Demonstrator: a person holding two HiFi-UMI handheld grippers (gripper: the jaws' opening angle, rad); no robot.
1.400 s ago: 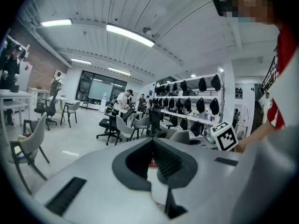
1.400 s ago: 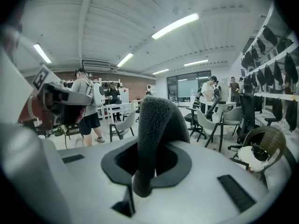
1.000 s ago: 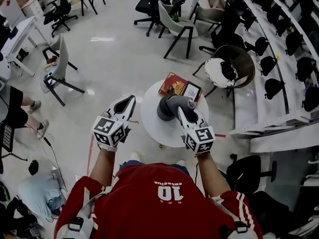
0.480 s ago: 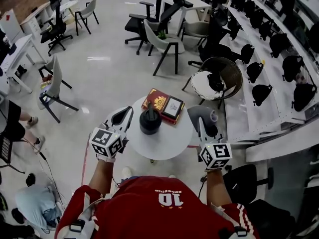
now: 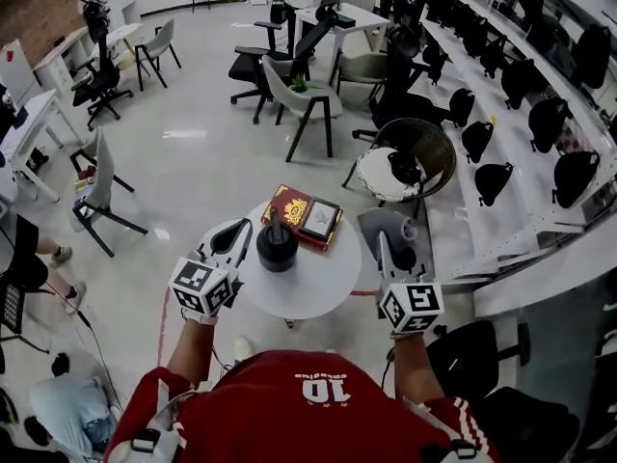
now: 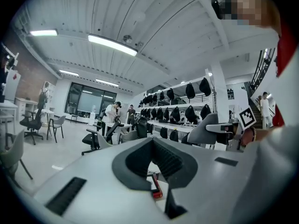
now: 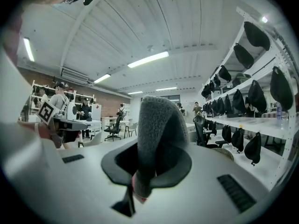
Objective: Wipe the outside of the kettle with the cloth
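Head view: the kettle (image 5: 277, 249) stood at the frame's centre on a round white desk (image 5: 308, 289), beside a red book (image 5: 294, 207). It looked rigid, smooth and probably slippery, best steadied by its top handle. The left hand-held gripper (image 5: 234, 236) hovered just left of it. The right hand-held gripper (image 5: 386, 246), off the desk's right edge, carried the cloth (image 5: 384, 222). A glossy floor and chairs lay around.

Left gripper view: jaws pressed together, empty.

Right gripper view: jaws pinched the soft, limp grey cloth.
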